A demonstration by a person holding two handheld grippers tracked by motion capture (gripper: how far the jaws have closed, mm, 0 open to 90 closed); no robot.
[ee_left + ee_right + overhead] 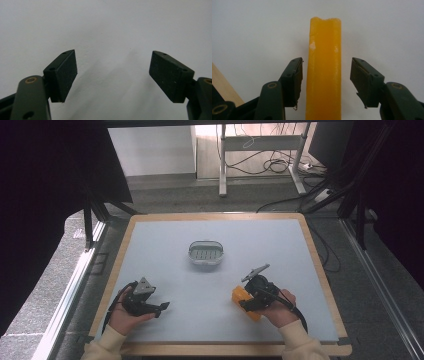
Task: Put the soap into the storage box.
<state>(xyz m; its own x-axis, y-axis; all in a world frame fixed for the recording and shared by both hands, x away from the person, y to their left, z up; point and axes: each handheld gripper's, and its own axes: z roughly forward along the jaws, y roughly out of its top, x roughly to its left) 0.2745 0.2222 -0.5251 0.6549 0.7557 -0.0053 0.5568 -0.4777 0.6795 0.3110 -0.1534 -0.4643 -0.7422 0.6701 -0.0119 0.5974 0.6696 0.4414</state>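
An orange bar (240, 294) lies on the pale table mat at the front right. In the right gripper view the orange bar (324, 62) runs lengthwise between the jaws of my right gripper (325, 75). There is a narrow gap at the left pad (295, 80) and a wider one at the right pad, so nothing presses on the bar. In the high view my right gripper (246, 303) sits low over the bar. My left gripper (161, 307) rests at the front left, and in its own view my left gripper (113, 72) is wide open over bare mat.
A small oval dish with a ribbed insert (205, 253) stands at the middle of the mat. The table's wooden rim (215, 216) frames the mat, and a strip of the wooden rim (222, 85) lies close to the right gripper. Cables and a desk frame lie on the floor beyond.
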